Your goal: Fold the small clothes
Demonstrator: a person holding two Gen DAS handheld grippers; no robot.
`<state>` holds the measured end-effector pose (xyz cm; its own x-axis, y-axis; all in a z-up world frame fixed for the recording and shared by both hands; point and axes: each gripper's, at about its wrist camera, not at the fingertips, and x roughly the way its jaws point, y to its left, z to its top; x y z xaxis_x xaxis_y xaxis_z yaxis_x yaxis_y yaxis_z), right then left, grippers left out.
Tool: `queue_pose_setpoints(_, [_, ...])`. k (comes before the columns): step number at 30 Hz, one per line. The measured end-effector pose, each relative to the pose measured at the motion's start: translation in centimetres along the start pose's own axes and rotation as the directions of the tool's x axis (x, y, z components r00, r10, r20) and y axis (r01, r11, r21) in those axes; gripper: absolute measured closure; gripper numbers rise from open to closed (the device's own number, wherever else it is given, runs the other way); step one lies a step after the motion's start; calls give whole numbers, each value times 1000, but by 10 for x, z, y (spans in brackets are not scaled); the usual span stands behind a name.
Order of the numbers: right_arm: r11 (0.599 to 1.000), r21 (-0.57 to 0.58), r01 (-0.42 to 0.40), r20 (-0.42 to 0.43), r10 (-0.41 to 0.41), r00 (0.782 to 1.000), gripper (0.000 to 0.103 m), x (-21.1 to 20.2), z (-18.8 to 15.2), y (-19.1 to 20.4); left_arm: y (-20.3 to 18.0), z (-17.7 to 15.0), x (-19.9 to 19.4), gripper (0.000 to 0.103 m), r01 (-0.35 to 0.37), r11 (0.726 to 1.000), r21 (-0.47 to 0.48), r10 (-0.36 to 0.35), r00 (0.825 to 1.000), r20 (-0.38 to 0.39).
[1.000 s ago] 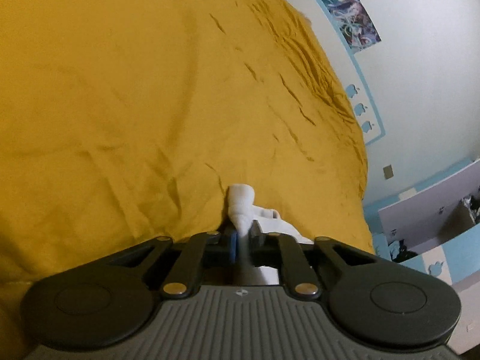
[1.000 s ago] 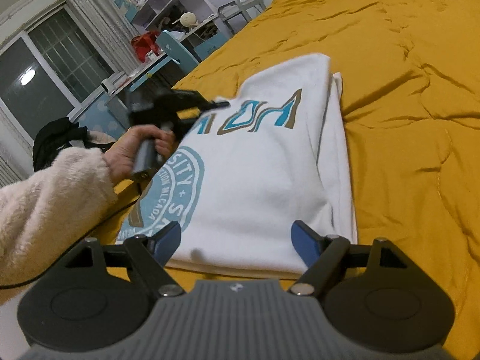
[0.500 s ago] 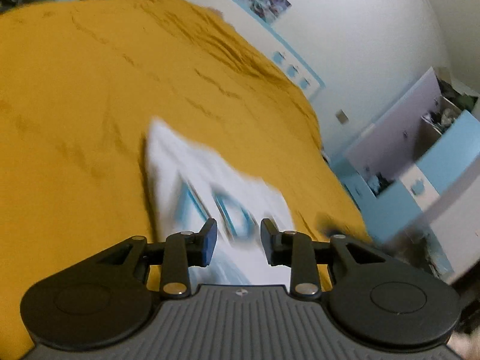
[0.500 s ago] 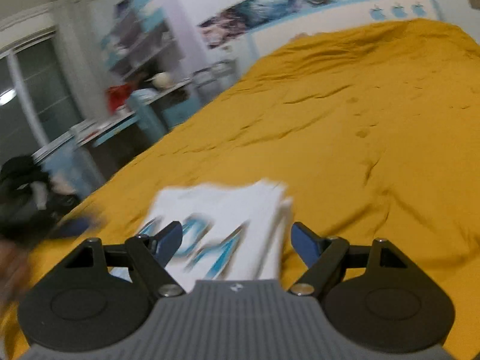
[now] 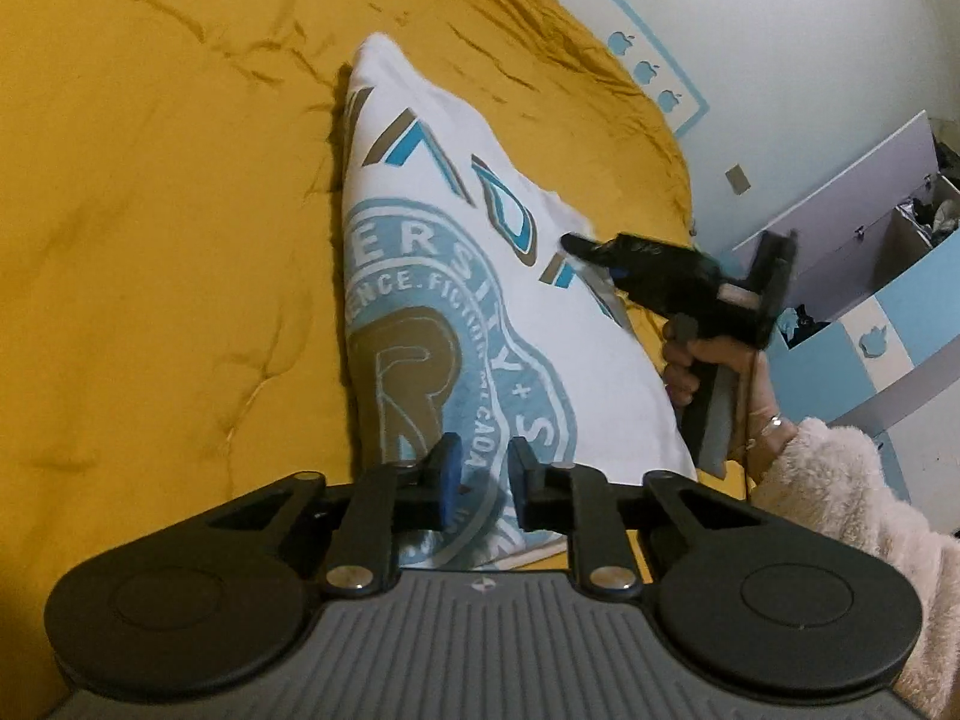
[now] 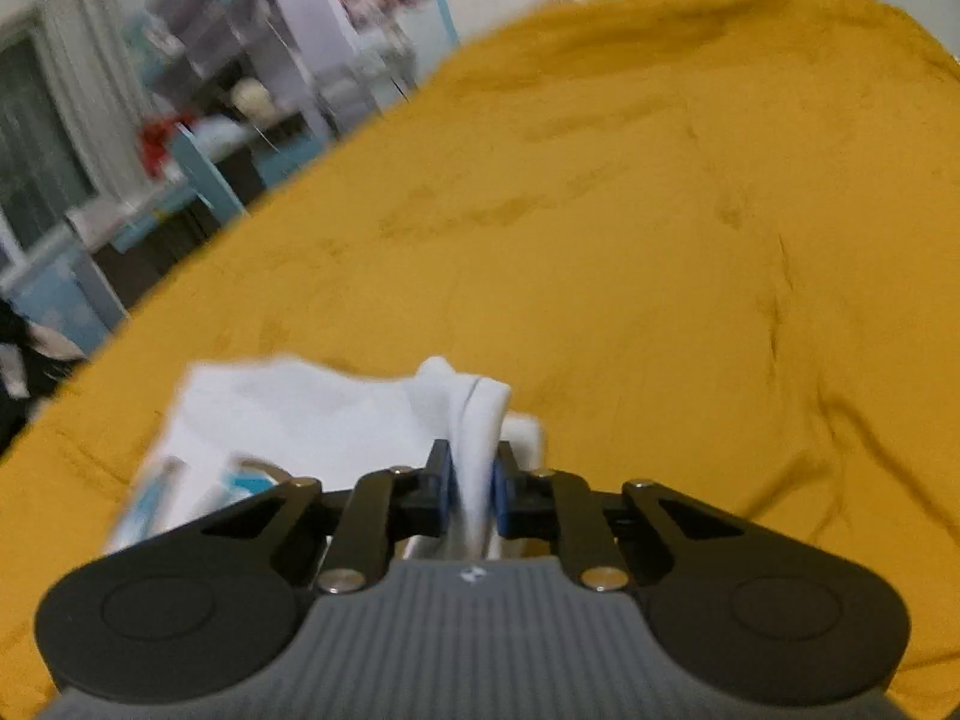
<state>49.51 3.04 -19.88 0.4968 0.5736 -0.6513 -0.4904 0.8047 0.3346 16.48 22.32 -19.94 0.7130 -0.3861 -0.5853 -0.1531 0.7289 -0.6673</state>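
On the yellow bedspread [image 5: 150, 228], the white printed T-shirt [image 5: 420, 276] lay mid-frame, already narrowed lengthwise. Our right gripper [image 6: 473, 486], jaws just closing, clamped its bunched corner. Our left gripper [image 5: 485, 483] hovered over the hem, jaws slightly apart after closing, empty. The crosswise folds seemingly remained.

Two close wrist views angled down, both sharing white shirt [image 5: 456, 276] on yellow bedspread [image 6: 660, 240].

One white T-shirt [image 5: 444, 252] lies on one bed [image 5: 150, 192] under one yellow cover. Two tongs are in sight: the left tongs [image 5: 483, 483] and the right tongs [image 6: 473, 489]. Three apple stickers [image 5: 645, 69] mark the wall at 1 o'clock.
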Motion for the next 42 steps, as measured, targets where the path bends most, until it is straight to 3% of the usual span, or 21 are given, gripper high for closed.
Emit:
queue_pose_setpoints(1, [1000,-3,1,1,-1,1000,91,2,-2,-2,0,1,1,80,0,1000,-4,0,1000,-1])
queue_pose_setpoints(4, [999,43,22,69,-25,997,67,-26,-1,-4,-4,0,-4,79,-4,1000,8,4,1000,1])
queue_pose_setpoints(7, [998,15,-63,121,61,991,78,-82,-11,7,-8,-5,-10,74,0,1000,28,-1,1000,10])
queue_pose_setpoints(11, [975,-100,-199,33,203,979,81,-140,-55,35,-13,-13,-6,74,-15,999,45,15,1000,11])
queue_pose_setpoints(15, [963,-190,-191,-71,181,981,81,-152,-96,47,-14,-13,-5,74,-22,999,38,22,1000,15])
queue_pose_setpoints(18, [974,-167,-151,-98,136,986,89,-144,-114,35,-15,-14,-4,74,-31,998,55,31,999,12])
queue_pose_setpoints(20, [977,-150,-149,-92,136,986,94,-143,-115,29,-16,-14,-2,74,-43,997,69,43,999,9])
queue_pose_setpoints(22, [985,-94,-148,-97,139,986,92,-146,-113,28,-18,-11,-2,74,-51,997,56,51,999,4])
queue_pose_setpoints(24, [985,-90,-146,-63,140,988,84,-156,-107,35,-25,-8,-9,73,-44,998,43,44,999,15])
queue_pose_setpoints(26, [985,-117,-124,-22,123,992,67,-169,-105,41,-31,-8,-20,67,-36,999,24,34,998,54])
queue_pose_setpoints(29, [989,-115,-98,-27,96,995,67,-178,-109,39,-29,-13,-31,61,-30,999,-19,32,996,89])
queue_pose_setpoints(32, [991,-95,-91,-76,84,994,68,-169,-120,28,-17,-22,-25,62,-64,996,-59,67,996,61])
queue_pose_setpoints(36, [991,-85,-103,-68,97,993,67,-168,-124,26,-19,-28,-26,62,-70,996,-53,73,995,67])
queue_pose_setpoints(39, [986,-77,-151,-18,150,988,62,-167,-102,25,-31,-29,-37,57,-83,996,-29,85,992,95])
queue_pose_setpoints(41, [988,-52,-143,39,145,989,51,-159,-76,20,-32,-30,-38,54,-82,996,-26,84,992,98])
queue_pose_setpoints(42, [987,-23,-158,66,159,985,50,-151,-61,14,-30,-31,-36,54,-89,995,-34,92,991,94])
